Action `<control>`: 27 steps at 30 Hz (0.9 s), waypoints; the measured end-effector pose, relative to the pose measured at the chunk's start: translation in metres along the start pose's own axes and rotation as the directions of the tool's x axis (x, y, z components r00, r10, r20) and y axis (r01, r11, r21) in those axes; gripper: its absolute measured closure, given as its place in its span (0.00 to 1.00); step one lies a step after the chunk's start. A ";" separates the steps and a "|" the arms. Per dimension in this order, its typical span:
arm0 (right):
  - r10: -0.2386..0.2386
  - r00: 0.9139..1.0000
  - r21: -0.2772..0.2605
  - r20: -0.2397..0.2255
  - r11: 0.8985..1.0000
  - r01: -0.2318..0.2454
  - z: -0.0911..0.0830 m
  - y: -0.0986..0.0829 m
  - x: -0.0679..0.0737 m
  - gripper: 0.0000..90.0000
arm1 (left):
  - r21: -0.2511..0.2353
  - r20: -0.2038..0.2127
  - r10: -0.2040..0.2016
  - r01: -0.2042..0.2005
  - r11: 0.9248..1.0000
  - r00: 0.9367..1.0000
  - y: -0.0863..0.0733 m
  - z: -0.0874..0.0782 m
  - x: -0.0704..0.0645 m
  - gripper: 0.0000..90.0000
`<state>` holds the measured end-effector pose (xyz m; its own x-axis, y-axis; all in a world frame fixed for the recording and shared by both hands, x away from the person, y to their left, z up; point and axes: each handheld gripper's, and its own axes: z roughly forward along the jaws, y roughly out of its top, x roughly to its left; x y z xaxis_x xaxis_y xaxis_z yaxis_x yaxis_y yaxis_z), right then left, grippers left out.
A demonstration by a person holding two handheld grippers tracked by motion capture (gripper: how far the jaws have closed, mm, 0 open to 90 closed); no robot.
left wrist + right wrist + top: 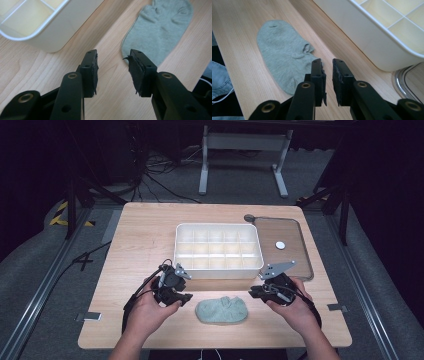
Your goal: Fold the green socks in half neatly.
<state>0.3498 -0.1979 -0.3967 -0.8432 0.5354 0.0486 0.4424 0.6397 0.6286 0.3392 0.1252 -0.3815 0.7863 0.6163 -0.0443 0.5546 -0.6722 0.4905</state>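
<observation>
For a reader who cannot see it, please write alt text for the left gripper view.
An open black left gripper hovers over a light wooden table, its jaws apart with nothing between them. A flat grey-green sock lies just beyond, and a white plastic divided box sits at the upper left.

- Table (pixel 150 235) — light wood with visible grain, smooth and matt.
- Sock (pixel 282 55) — grey-green knitted cloth, soft and slightly fuzzy.
- Divided box (pixel 218 270) — white plastic, smooth with a faint sheen.
- Left tool (pixel 112 72) and right tool (pixel 327 80) — matt black plastic, brass-coloured inserts, rough frayed pads (pixel 136 72).
- Tray (pixel 300 240) — shiny metal rim.
</observation>
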 end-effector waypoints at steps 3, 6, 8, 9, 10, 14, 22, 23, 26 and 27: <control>-0.008 1.000 -0.002 -0.008 1.000 0.008 0.002 0.001 0.004 0.90 | -0.008 -0.008 -0.003 0.003 1.000 1.000 0.002 0.001 -0.002 0.69; -0.024 1.000 0.001 -0.017 1.000 0.024 0.005 0.003 0.010 0.91 | 0.009 -0.009 0.003 -0.003 1.000 1.000 0.003 0.005 -0.005 0.72; -0.029 0.999 0.000 -0.026 1.000 0.029 0.007 0.004 0.014 0.92 | 0.021 -0.008 0.015 -0.015 1.000 1.000 0.004 0.008 -0.006 0.72; -0.027 0.999 0.002 -0.027 1.000 0.027 0.008 0.005 0.015 0.92 | 0.030 -0.008 0.025 -0.025 0.999 1.000 0.005 0.009 -0.007 0.72; -0.036 0.999 0.005 -0.031 0.999 0.036 0.010 0.006 0.017 0.92 | 0.044 -0.004 0.033 -0.033 0.998 0.999 0.006 0.011 -0.009 0.72; -0.052 0.998 0.017 -0.040 0.998 0.053 0.017 0.008 0.025 0.96 | 0.083 0.002 0.061 -0.061 0.995 0.998 0.008 0.017 -0.014 0.68; -0.110 0.991 0.027 -0.077 0.993 0.112 0.037 0.010 0.045 1.00 | 0.107 0.007 0.045 -0.045 0.993 0.999 0.008 0.023 -0.013 0.67; -0.116 0.990 0.033 -0.081 0.992 0.119 0.042 0.010 0.047 1.00 | 0.111 0.022 0.029 -0.031 0.993 0.999 0.007 0.024 -0.013 0.66; -0.116 0.987 0.039 -0.111 0.992 0.121 0.053 0.009 0.054 1.00 | 0.121 0.032 0.021 -0.025 0.992 0.999 0.007 0.028 -0.011 0.67; -0.118 0.987 0.038 -0.112 0.992 0.123 0.055 0.009 0.056 1.00 | 0.121 0.032 0.021 -0.025 0.992 0.999 0.007 0.028 -0.011 0.67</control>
<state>0.3235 -0.1324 -0.4309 -0.9185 0.3909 0.0601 0.3463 0.7215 0.5996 0.3422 0.1028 -0.4016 0.8060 0.5887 -0.0621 0.5640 -0.7319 0.3824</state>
